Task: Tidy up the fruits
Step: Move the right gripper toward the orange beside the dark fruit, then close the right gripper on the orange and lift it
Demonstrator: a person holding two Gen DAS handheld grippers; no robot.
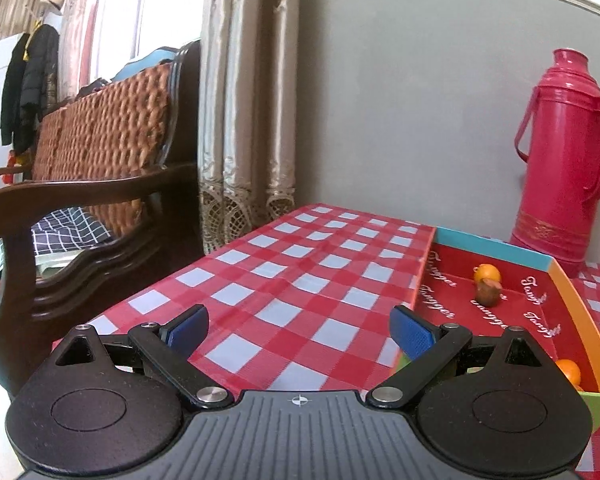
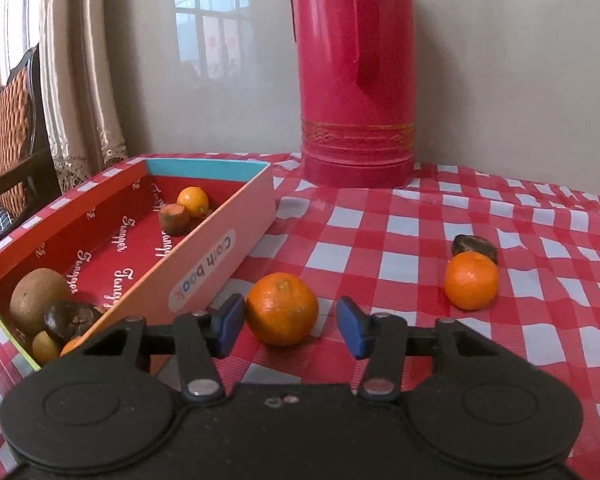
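Several fruits already lie in the red box (image 2: pixel 216 236). Beside it, the right tool (image 2: pixel 290 326) brackets an orange (image 2: pixel 282 308), ungripped. Another orange (image 2: pixel 471 280) waits farther off. Left tool (image 1: pixel 298 330) released.

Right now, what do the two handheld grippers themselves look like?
Both match: the left gripper and right gripper have matte black bodies with two round discs, ribbed centre plates, black link arms on silver rivets, and blue ridged finger pads. No cables, hands or sleeves show.
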